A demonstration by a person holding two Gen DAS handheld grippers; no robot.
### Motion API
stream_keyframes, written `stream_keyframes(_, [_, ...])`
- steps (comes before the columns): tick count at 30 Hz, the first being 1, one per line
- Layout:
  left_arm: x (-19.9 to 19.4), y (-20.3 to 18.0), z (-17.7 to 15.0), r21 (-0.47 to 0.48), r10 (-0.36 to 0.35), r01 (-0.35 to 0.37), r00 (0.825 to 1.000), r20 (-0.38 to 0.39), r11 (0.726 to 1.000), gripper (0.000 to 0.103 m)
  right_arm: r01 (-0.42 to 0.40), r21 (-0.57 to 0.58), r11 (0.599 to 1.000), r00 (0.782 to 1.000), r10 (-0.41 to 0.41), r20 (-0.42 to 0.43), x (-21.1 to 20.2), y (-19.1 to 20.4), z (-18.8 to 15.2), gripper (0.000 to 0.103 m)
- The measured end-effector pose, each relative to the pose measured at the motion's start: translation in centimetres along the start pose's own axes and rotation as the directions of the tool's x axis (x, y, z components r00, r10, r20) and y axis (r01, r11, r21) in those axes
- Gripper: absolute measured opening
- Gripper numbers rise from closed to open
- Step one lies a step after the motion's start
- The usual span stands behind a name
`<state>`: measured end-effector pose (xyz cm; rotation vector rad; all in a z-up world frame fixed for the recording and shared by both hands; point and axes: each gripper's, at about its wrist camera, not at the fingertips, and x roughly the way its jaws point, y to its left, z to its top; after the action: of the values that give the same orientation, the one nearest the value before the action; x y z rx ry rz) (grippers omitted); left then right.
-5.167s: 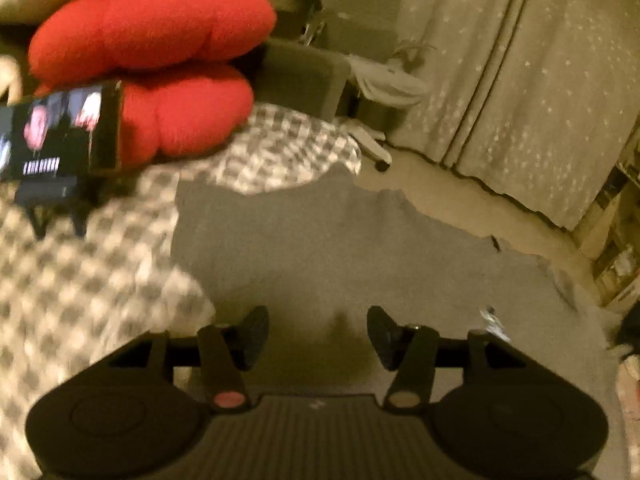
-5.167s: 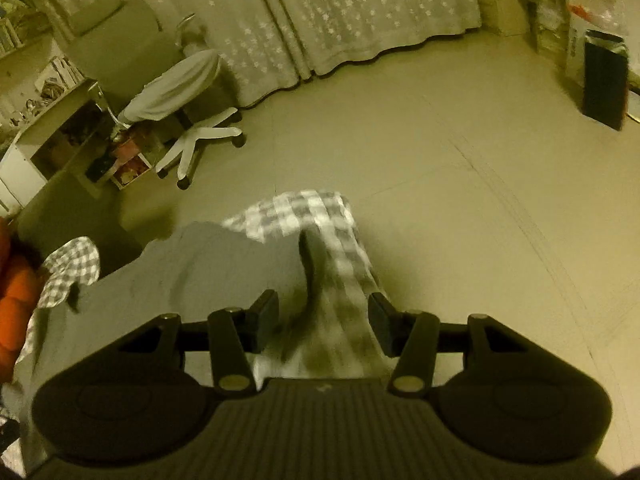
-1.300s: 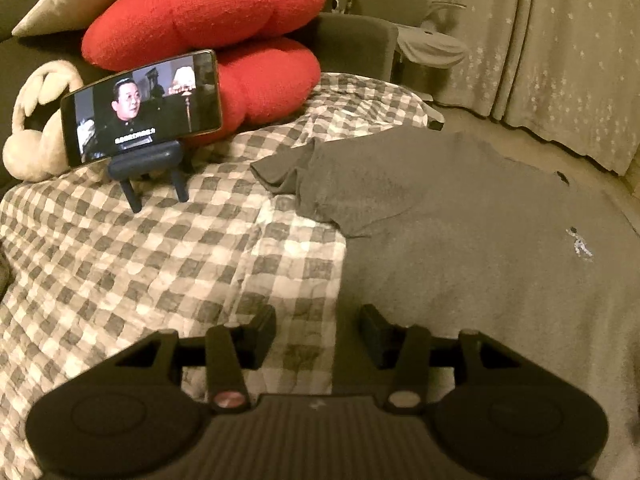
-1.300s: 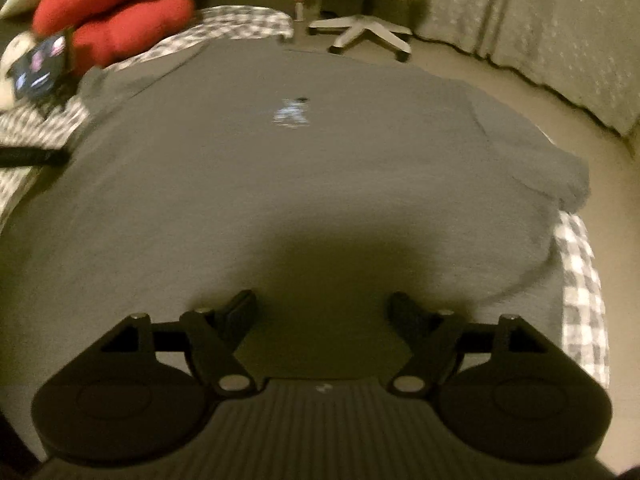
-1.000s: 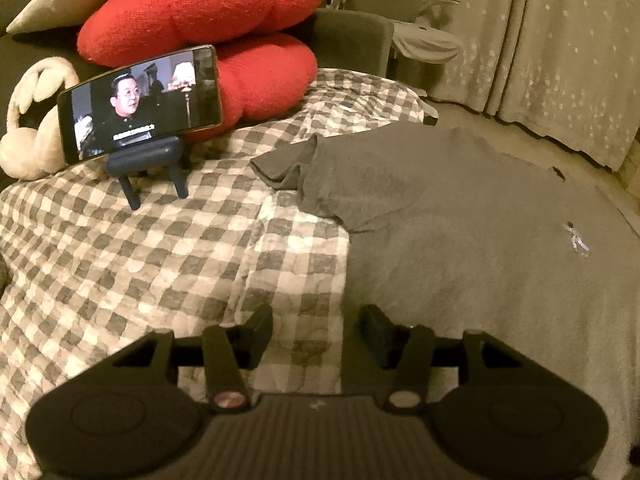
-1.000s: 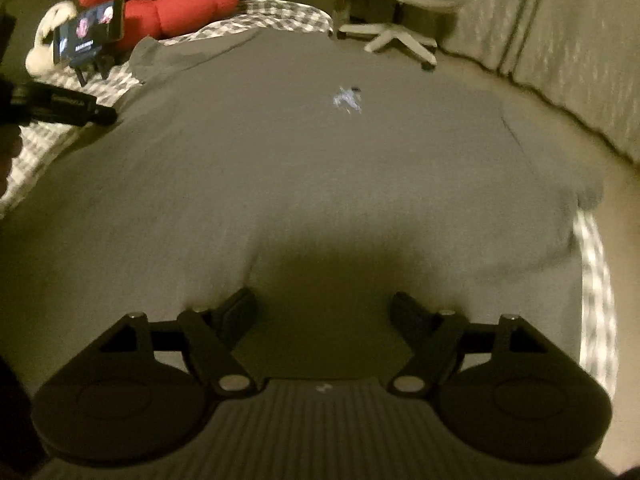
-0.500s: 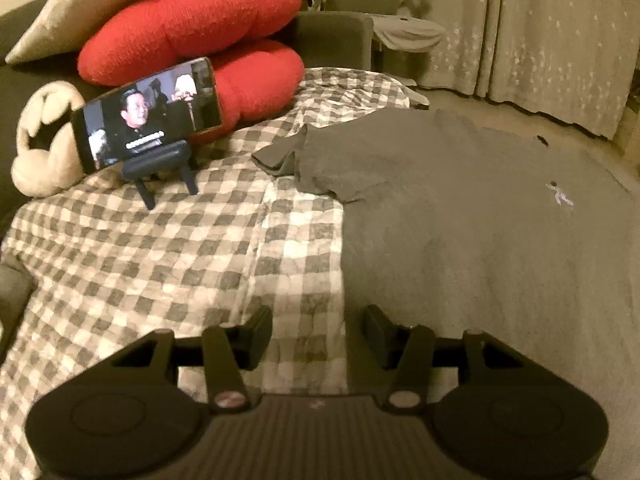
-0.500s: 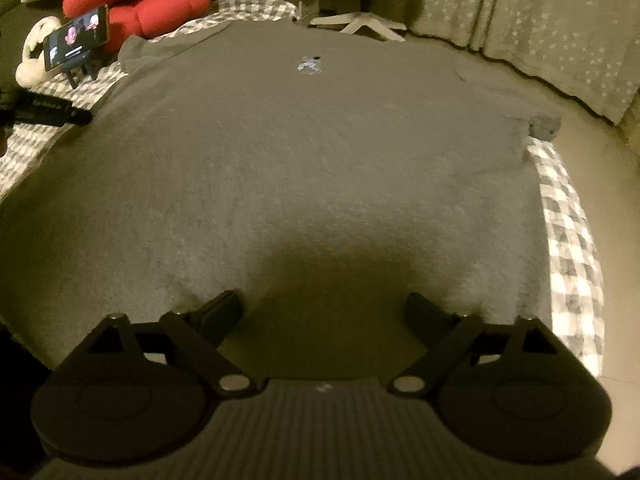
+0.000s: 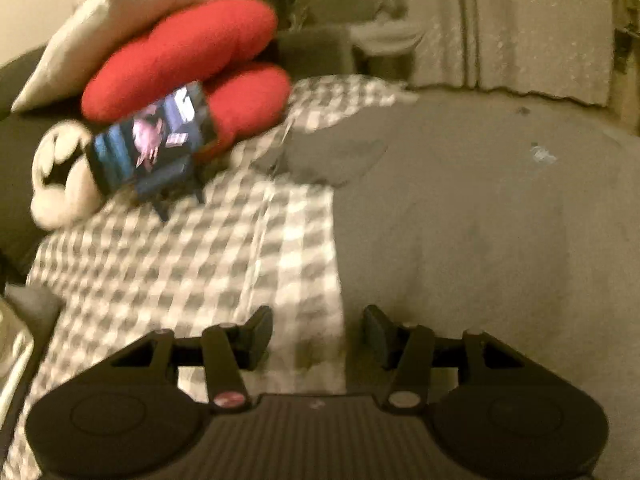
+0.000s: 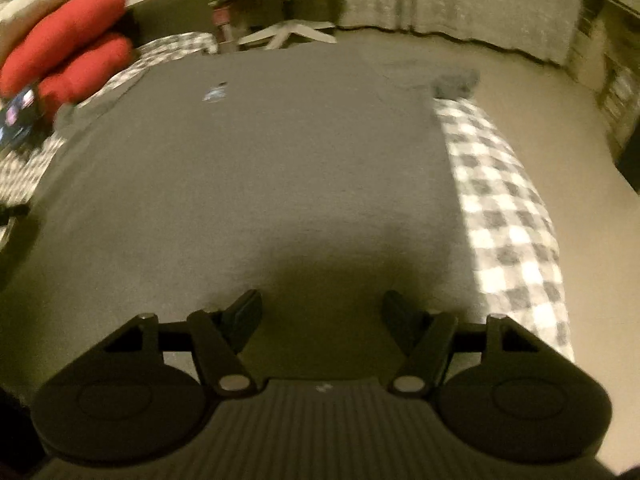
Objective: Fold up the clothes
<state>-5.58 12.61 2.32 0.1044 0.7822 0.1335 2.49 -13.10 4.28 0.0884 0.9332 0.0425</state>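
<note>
A checked bedcover point(image 9: 172, 264) spreads over a bed, with a grey T-shirt point(image 10: 248, 168) laid flat across most of it, front side up, a small pale logo point(image 10: 215, 92) showing on the chest. One sleeve point(image 9: 332, 152) lies crumpled toward the head of the bed; the other sleeve point(image 10: 456, 80) bunches at the bed's far corner beside the floor point(image 10: 560, 128). Star-patterned curtains point(image 10: 460, 4) hang behind. At the head of the bed a red cushion point(image 9: 188, 56) sits stacked with a pale pillow point(image 9: 108, 24), a cream plush toy point(image 9: 60, 176) next to them. A phone point(image 9: 156, 136) on a small stand plays video in front of the cushion. The left claw point(image 9: 318, 330) hovers at the shirt's left edge, its jaws parted and empty, one finger over the checked cover, the other over grey cloth. The right claw point(image 10: 322, 312), spread wide and gripping nothing, hangs over the shirt near its hem. Both views are motion-blurred.
</note>
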Motion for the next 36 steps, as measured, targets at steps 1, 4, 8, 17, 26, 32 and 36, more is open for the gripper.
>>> stream_keyframes(1, [0.1, 0.5, 0.1, -0.028, -0.016, 0.015, 1.000, -0.012, 0.999, 0.052, 0.000, 0.019, 1.000, 1.000, 0.000, -0.002, -0.2, -0.4, -0.1, 0.068])
stream_keyframes(4, [0.4, 1.9, 0.0, -0.115, -0.065, 0.060, 0.997, -0.046, 0.992, 0.053, -0.010, 0.007, 1.000, 1.000, 0.011, -0.010, -0.6, -0.5, -0.6, 0.070])
stream_keyframes(8, [1.1, 3.3, 0.1, -0.200, -0.128, 0.111, 0.989, -0.076, 0.973, 0.053, 0.001, -0.034, 0.999, 1.000, -0.001, -0.009, -0.6, -0.4, -0.7, 0.069])
stream_keyframes(17, [1.5, 3.4, 0.8, -0.237, -0.140, 0.114, 0.986, -0.094, 0.965, 0.053, -0.090, -0.040, 0.995, 0.992, 0.093, 0.088, -2.0, 1.0, -0.5, 0.069])
stream_keyframes(26, [1.4, 2.8, 0.9, -0.225, -0.120, 0.100, 0.990, -0.079, 0.969, 0.044, -0.172, -0.141, 0.975, 0.979, 0.185, 0.083, -0.8, 6.2, -0.2, 0.001])
stream_keyframes(32, [1.1, 2.2, 0.8, -0.200, -0.162, 0.149, 0.986, -0.050, 0.969, 0.011, -0.191, -0.209, 0.959, 0.978, 0.203, 0.037, 0.0, 7.9, -0.6, 0.002])
stream_keyframes(36, [1.0, 2.2, 0.8, -0.210, -0.170, 0.158, 0.985, -0.041, 0.965, 0.006, -0.215, -0.243, 0.946, 0.975, 0.221, -0.001, 0.4, 8.9, -1.2, 0.008])
